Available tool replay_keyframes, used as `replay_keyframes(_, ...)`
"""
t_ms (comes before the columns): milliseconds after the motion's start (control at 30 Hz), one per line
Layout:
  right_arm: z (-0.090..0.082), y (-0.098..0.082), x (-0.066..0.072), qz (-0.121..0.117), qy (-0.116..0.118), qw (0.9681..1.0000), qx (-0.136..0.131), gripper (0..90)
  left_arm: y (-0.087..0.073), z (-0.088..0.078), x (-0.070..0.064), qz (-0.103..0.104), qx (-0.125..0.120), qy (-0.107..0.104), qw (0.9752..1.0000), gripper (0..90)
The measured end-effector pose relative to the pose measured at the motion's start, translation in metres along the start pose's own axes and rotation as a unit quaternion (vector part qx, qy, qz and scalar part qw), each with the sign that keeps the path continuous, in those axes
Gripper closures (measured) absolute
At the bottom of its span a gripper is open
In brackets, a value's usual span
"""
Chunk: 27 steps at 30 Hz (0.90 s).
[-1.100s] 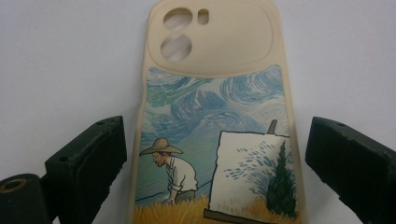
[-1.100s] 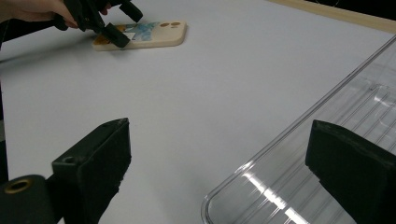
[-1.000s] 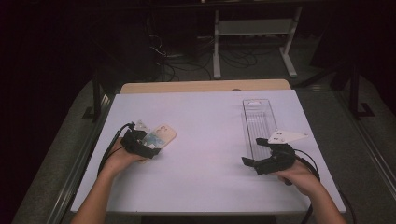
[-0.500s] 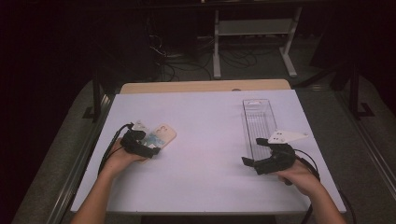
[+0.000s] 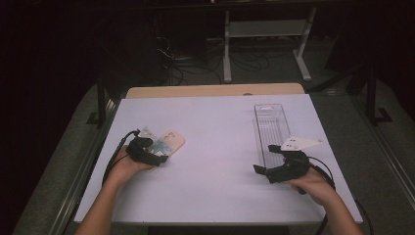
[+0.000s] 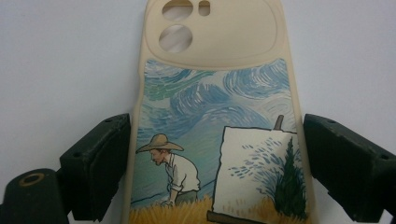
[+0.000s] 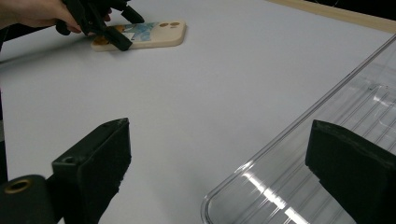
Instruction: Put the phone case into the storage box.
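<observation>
While your left gripper (image 5: 157,155) straddles the cream rubber phone case printed with a painter, an easel and a swirled blue sky (image 6: 217,140), treat the case's long axis as the governing relation; it runs straight ahead between the jaws, camera cut-outs at the far end, painted wheat field at the near end. The jaws have just been closing, yet they stand wide: the left pad sits just beside the case's edge and the right pad shows a narrow strip of table between itself and the opposite edge; nothing is gripped yet. Judge the next move as a squeeze across the short width; keep the axis centred, since an off-centre closure would likely skew the case.

Your right gripper (image 5: 274,165) is well apart from the case, jaws wide and empty; just ahead of it and to its right lies the long clear plastic tray (image 5: 270,128), lengthwise away from you. The left hand is plainly the nearer.

The white table top (image 5: 220,142) is flat and matt; beyond it the room is dark, with cables and a metal stand on the floor.
</observation>
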State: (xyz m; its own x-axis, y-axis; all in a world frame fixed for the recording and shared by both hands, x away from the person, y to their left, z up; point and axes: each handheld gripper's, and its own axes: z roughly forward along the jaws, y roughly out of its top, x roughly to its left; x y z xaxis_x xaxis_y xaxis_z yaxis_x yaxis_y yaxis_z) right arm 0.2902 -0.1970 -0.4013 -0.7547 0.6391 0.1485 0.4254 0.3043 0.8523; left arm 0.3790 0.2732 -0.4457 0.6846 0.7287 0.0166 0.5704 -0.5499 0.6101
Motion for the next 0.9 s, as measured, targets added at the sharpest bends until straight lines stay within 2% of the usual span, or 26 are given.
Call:
replay_keyframes(467,-0.0001,-0.0001,0.0,0.0,0.0,1.0,-0.001,6.3,-0.0021,-0.0003,0.0004,-0.002,-0.008,-0.001,1.0,10.9)
replay_keyframes(733,-0.0001,0.0,-0.0003,0.0,0.001,1.0,-0.001,6.3,-0.002,-0.0012,0.0011,-0.002,-0.01,-0.011,0.9999,11.2)
replay_keyframes(800,-0.0001,-0.0001,-0.0002,0.0,0.001,1.0,-0.001,6.3,-0.0014,-0.0022,0.0011,0.006,-0.009,-0.009,0.9999,11.2)
replay_keyframes(867,-0.0001,-0.0001,-0.0001,0.0,0.001,1.0,-0.001,6.3,-0.0006,-0.0036,-0.0002,-0.002,-0.015,-0.013,0.9998,11.2)
replay_keyframes(900,-0.0001,-0.0001,-0.0001,0.0,0.001,1.0,-0.001,6.3,0.0003,-0.0046,0.0001,0.002,-0.017,-0.014,0.9998,11.2)
